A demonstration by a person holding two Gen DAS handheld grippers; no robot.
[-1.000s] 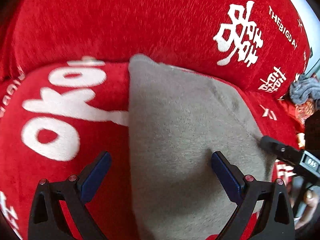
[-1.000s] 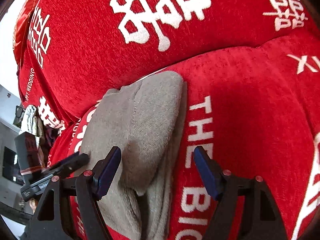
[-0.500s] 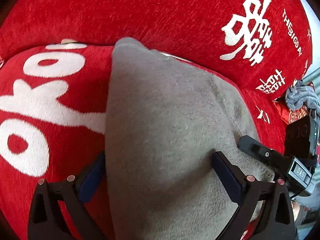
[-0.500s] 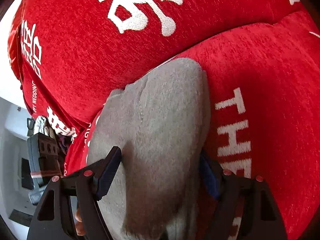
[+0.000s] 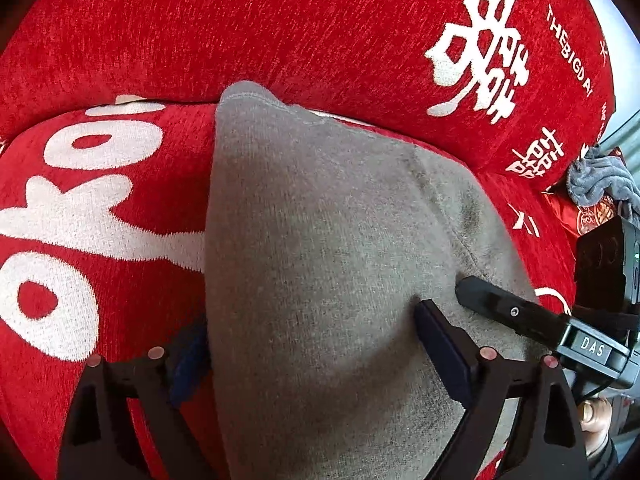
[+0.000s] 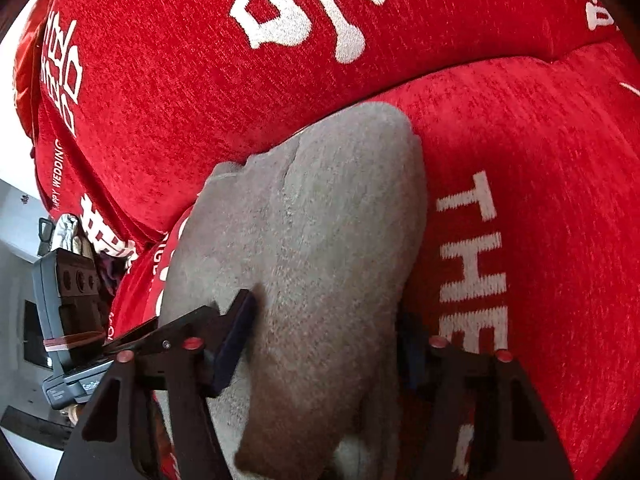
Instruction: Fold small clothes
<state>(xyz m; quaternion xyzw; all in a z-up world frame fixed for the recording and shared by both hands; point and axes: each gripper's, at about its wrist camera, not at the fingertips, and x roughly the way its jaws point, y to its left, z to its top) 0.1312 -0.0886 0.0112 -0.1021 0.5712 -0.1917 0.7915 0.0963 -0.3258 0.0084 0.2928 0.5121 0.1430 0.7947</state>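
Note:
A grey knitted garment (image 5: 320, 240) lies on a red sofa seat (image 5: 100, 200); it also shows in the right wrist view (image 6: 320, 240). My left gripper (image 5: 316, 356) is open and straddles its left edge: one finger is under the cloth edge, the other presses on top. My right gripper (image 6: 324, 344) is open and straddles the garment's right edge the same way. The right gripper's finger (image 5: 504, 312) shows in the left wrist view, resting on the cloth.
The red sofa backrest (image 5: 280, 32) with white characters rises just behind the garment. A grey cloth (image 5: 600, 184) lies at the sofa's far right. White lettering (image 6: 476, 260) marks the seat right of the garment.
Both grippers have pushed forward onto the garment; their outer fingers have slid under its left and right edges. The jaws have stayed wide apart.

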